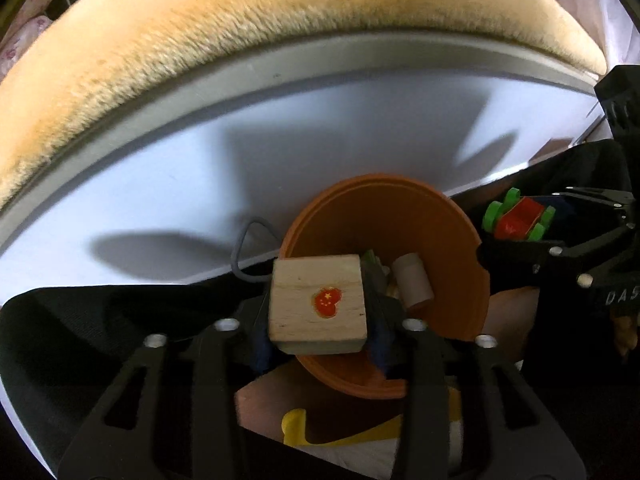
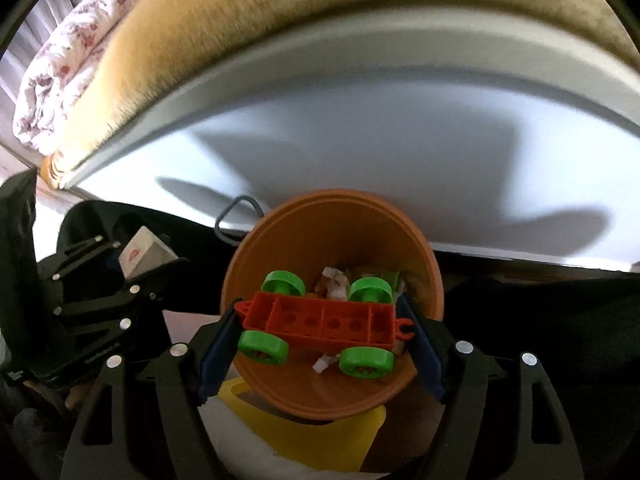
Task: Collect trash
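Observation:
My left gripper (image 1: 320,312) is shut on a wooden block (image 1: 318,304) with a red stamp, held over the near rim of an orange bowl (image 1: 440,248). The bowl holds a pale wooden cylinder (image 1: 412,284) and small scraps. My right gripper (image 2: 324,328) is shut on a red toy car chassis with green wheels (image 2: 320,322), held above the same orange bowl (image 2: 332,232). The right gripper with the toy (image 1: 516,216) shows at the right of the left wrist view. The left gripper with the block (image 2: 144,256) shows at the left of the right wrist view.
The bowl sits at the edge of a white surface (image 1: 200,168) backed by a tan plush cushion (image 1: 200,20). A grey wire loop (image 1: 248,248) lies beside the bowl. A yellow container (image 2: 304,436) sits below it. A floral quilt (image 2: 68,60) lies at far left.

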The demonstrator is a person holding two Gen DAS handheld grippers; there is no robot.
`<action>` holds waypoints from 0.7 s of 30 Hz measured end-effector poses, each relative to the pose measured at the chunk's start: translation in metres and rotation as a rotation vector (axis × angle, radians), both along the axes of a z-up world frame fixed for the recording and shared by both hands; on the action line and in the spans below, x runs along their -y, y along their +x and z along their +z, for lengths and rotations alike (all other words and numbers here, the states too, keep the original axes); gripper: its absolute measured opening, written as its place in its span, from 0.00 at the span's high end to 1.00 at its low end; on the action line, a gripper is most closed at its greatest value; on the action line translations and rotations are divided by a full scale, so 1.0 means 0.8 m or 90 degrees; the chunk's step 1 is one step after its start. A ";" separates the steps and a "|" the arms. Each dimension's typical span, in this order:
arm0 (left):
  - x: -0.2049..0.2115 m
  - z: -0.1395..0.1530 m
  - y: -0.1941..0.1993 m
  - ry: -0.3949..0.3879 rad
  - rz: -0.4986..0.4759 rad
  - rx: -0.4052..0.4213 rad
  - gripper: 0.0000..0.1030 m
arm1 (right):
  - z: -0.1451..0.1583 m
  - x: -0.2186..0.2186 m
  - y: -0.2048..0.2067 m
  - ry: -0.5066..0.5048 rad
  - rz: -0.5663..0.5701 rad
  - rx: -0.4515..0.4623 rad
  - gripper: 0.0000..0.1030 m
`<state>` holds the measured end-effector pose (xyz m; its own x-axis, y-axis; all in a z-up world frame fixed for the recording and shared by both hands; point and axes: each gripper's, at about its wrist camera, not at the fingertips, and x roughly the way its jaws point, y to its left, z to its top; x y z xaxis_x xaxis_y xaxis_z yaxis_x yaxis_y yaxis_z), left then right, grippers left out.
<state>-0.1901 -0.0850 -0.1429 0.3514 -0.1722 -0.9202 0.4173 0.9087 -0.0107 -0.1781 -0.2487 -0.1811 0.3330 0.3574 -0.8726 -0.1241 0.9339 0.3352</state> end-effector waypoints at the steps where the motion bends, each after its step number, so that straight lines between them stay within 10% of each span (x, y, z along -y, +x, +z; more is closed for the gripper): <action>1: 0.000 -0.002 0.001 0.004 0.003 0.005 0.36 | -0.007 0.000 0.003 -0.006 -0.001 -0.007 0.20; 13: -0.003 -0.001 0.001 0.015 0.008 0.013 0.34 | -0.013 0.016 -0.010 0.002 -0.040 -0.016 0.20; 21: -0.004 0.101 0.009 -0.033 0.019 0.127 0.23 | 0.105 0.040 -0.026 -0.039 -0.051 0.134 0.05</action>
